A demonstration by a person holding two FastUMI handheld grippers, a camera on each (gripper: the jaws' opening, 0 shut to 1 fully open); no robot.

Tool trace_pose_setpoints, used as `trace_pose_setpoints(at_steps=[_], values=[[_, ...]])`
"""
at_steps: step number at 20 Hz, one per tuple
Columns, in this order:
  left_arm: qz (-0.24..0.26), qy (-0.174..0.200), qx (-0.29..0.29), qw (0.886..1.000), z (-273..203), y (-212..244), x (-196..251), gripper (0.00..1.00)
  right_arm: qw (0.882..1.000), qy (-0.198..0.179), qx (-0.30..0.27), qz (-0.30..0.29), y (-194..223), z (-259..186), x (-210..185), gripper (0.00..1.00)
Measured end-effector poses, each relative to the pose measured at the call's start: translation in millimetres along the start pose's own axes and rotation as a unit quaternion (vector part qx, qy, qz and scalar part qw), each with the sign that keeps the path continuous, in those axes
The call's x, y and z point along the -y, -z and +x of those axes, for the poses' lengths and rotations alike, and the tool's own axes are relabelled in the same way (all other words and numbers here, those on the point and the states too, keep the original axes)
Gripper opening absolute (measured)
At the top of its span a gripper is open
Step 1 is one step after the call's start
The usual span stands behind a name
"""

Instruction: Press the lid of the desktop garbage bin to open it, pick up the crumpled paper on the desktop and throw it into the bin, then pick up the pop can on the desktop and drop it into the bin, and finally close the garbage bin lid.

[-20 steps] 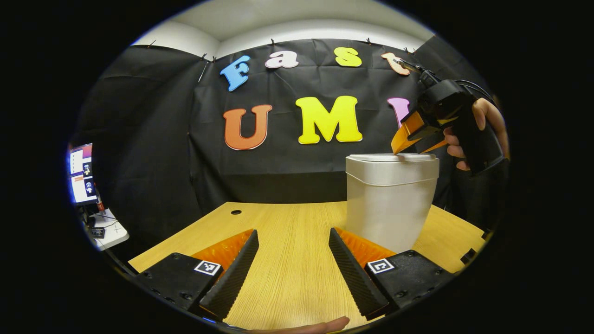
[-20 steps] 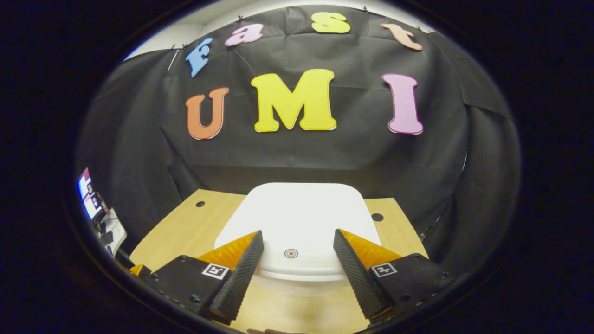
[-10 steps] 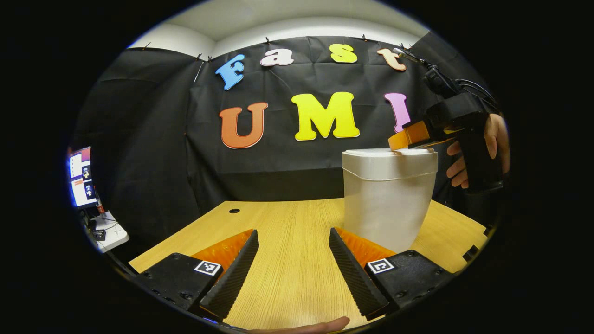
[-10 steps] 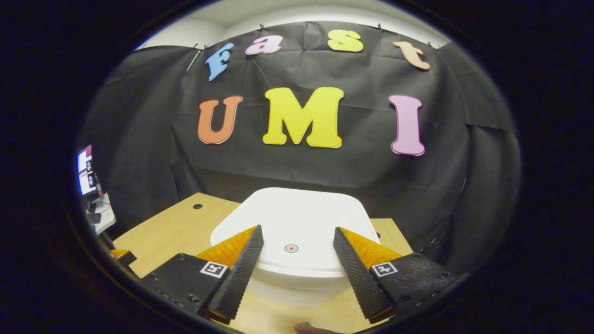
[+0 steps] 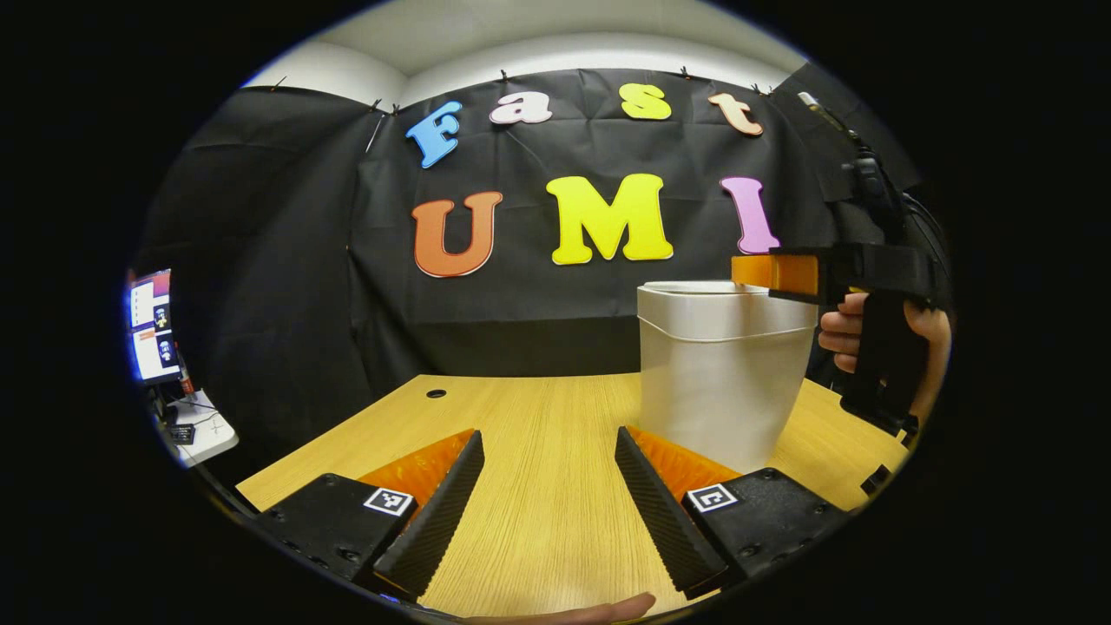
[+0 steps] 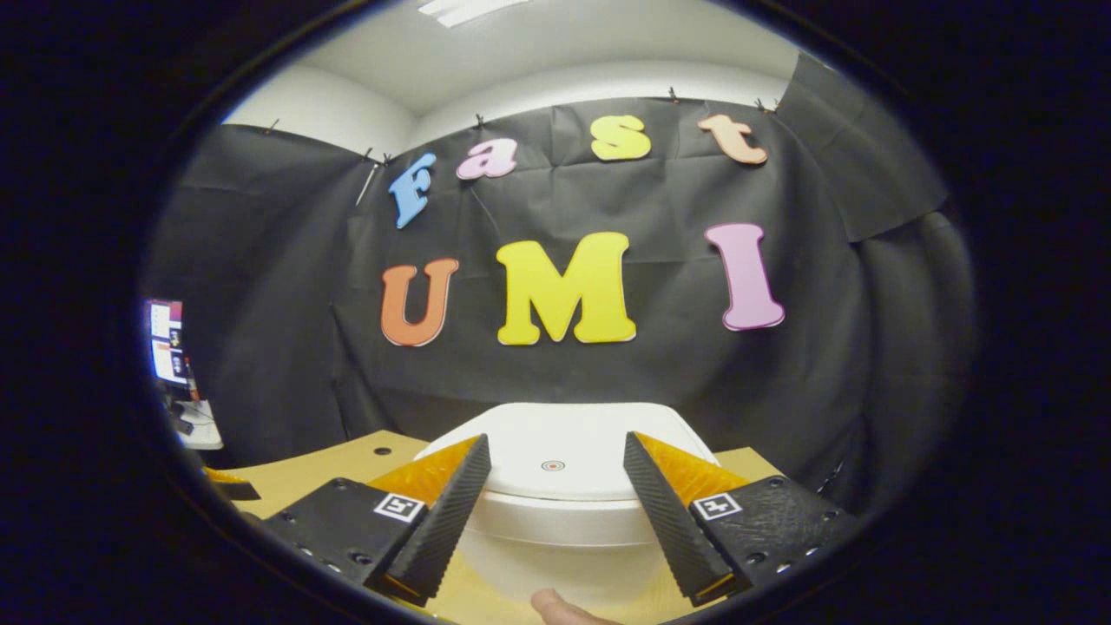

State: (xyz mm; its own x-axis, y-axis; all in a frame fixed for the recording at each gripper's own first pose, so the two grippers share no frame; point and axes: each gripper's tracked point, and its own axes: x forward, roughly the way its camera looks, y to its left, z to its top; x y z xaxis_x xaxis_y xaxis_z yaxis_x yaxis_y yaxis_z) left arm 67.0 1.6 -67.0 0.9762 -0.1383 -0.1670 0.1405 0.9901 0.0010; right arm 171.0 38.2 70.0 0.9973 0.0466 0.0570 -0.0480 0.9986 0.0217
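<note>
The bin (image 5: 720, 373) is seen standing on the desk (image 5: 538, 486), lid (image 6: 555, 451) down. The right gripper (image 6: 552, 486) is held level at the lid's near edge, fingers apart and empty, with the red press mark (image 6: 553, 465) just ahead. The left gripper (image 5: 548, 490), likewise spread, is kept low, left of the bin.

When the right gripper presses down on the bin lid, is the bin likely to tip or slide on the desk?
Tipping looks unlikely if the press is straight down: the bin stands upright on the flat desk. It narrows toward its base, so a sideways shove could rock it. It looks like light plastic, so it may slide. The right gripper, open, is level with the closed lid.
</note>
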Motion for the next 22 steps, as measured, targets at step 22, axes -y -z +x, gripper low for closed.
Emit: trace_pose_setpoints(at_steps=[22], values=[[0.0,-0.012,-0.014,1.0,12,12,-6,0.98,0.999,0.027,0.003,-0.04,-19,-19,11,0.95]])
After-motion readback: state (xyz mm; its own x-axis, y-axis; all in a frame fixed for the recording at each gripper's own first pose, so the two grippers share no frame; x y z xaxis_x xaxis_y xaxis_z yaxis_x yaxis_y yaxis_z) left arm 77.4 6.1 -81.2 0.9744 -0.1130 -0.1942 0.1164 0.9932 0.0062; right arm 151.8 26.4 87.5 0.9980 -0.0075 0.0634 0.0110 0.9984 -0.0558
